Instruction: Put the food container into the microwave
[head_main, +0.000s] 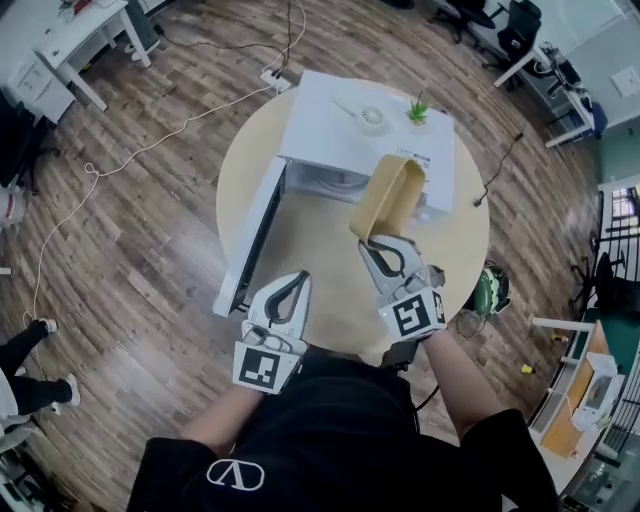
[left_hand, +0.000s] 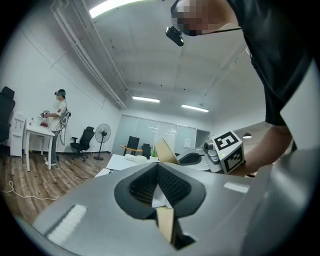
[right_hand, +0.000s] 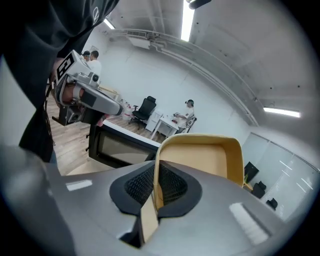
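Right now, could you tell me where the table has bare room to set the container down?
The widest bare patch of the table lies in front of the microwave, between its open door and the container. A narrower strip runs along the table's right edge. The microwave's top is crowded with a plant and a small white round thing.

shirt (head_main: 330, 430): black, short-sleeved, white logo (head_main: 235, 473) | left gripper (head_main: 300, 281): white, black-and-white marker cube (head_main: 265, 365) | right gripper (head_main: 368, 246): alike
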